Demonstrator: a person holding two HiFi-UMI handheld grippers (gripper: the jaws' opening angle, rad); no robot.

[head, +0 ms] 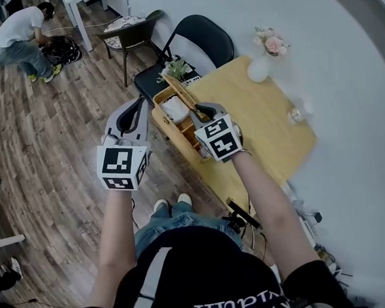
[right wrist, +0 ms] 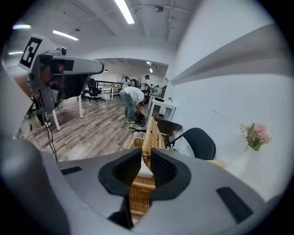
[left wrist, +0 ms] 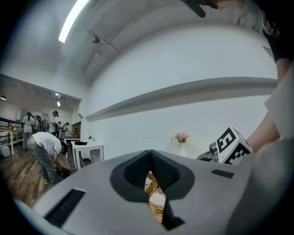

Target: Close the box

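A wicker box (head: pixel 170 122) stands on the near left corner of the wooden table (head: pixel 263 128), with something white (head: pixel 175 108) inside it. Its wicker lid (head: pixel 183 93) stands raised on edge. My right gripper (head: pixel 200 111) is shut on the lid's edge; in the right gripper view the lid (right wrist: pixel 148 131) runs up between the pads of the right gripper (right wrist: pixel 146 159). My left gripper (head: pixel 138 106) hangs left of the box, over the floor, shut and empty. In the left gripper view the left gripper (left wrist: pixel 150 158) has its pads touching, and the box (left wrist: pixel 155 202) shows through the gap below.
A black folding chair (head: pixel 204 40) with a small plant (head: pixel 175 69) stands behind the box. A white vase of pink flowers (head: pixel 263 59) and a small glass (head: pixel 296 115) stand on the table by the wall. A person (head: pixel 23 37) crouches far off on the wood floor.
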